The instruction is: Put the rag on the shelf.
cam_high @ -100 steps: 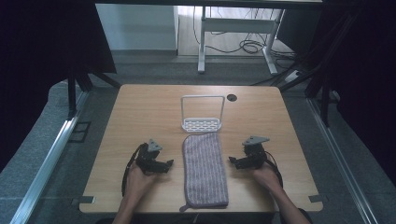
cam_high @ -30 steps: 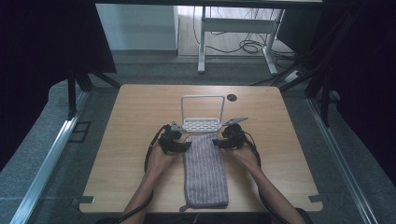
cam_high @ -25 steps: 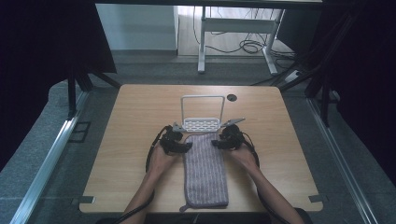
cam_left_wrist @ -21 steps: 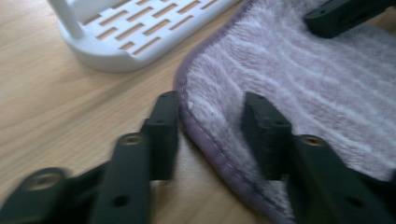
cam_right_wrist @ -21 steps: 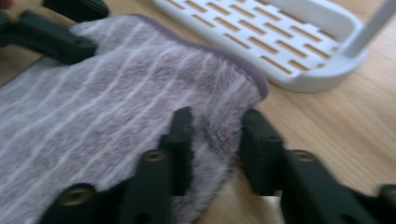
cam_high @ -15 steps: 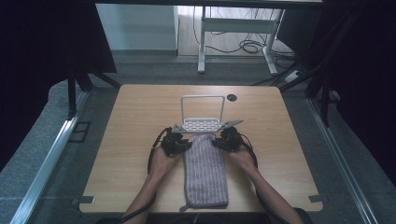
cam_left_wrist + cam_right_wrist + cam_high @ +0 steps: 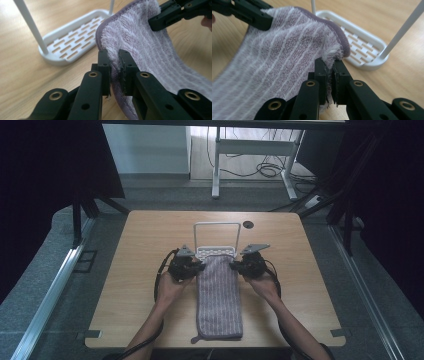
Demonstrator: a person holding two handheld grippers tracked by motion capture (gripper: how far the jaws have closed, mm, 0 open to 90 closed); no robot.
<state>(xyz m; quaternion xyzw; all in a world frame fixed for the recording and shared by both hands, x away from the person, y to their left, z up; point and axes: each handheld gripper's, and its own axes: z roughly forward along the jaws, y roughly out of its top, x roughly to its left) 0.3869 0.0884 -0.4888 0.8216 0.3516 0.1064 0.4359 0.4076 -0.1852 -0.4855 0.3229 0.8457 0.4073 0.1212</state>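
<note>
A purple striped towel (image 7: 219, 300) lies lengthwise on the wooden table (image 7: 140, 235), and its far end is raised off the surface. My left gripper (image 7: 198, 267) is shut on the towel's far left corner; in the left gripper view its jaws (image 7: 113, 56) pinch the hem of the towel (image 7: 150, 50), having just closed on it. My right gripper (image 7: 235, 266) is shut on the far right corner; the right gripper view has its jaws (image 7: 331, 63) clamping the fluffy edge of the towel (image 7: 282, 55). A white rack (image 7: 216, 251) with a tall hoop stands just beyond the towel.
The rack's slotted base (image 7: 72, 42) sits close behind the lifted edge, its thin uprights rising beside it (image 7: 364, 47). A dark round hole (image 7: 248, 224) marks the table near the far edge. Bare wood lies to both sides of the towel.
Both grippers moved from beside the towel to its far corners, shut on them and rose a little. The towel's far edge has lifted off the table toward the rack.
</note>
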